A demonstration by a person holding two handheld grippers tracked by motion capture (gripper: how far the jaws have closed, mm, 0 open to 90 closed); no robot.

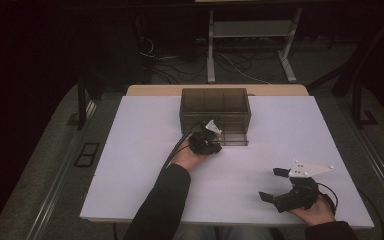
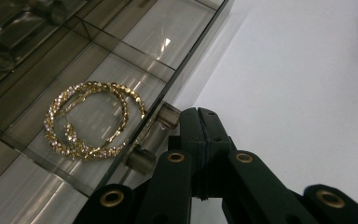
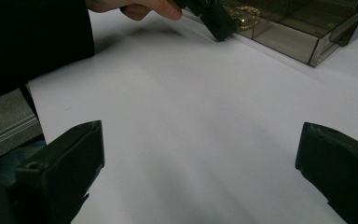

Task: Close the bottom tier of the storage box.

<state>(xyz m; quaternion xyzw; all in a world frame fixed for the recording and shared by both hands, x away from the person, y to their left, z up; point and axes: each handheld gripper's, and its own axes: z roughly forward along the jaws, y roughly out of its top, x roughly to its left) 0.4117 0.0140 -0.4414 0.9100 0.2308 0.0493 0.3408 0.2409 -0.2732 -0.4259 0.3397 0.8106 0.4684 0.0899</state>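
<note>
Pushing at the open drawer [image 1: 234, 136] of the smoky box [image 1: 215, 106], left gripper [image 1: 207, 141] meets its front; left gripper view: jaws pressed together beside the knob [image 2: 168, 114], gold hoops [image 2: 93, 119] inside; right gripper view: right gripper [image 3: 200, 172] gapes wide, idle, holding nothing

We see the drawer [image 2: 88, 154] cut off left of the closed jaws, its handle [image 2: 151, 137] partly hidden behind them; whether they touch it stays unclear.

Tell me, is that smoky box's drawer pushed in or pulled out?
Pulled out: the drawer juts from the box, exposing gold hoop earrings inside.
</note>
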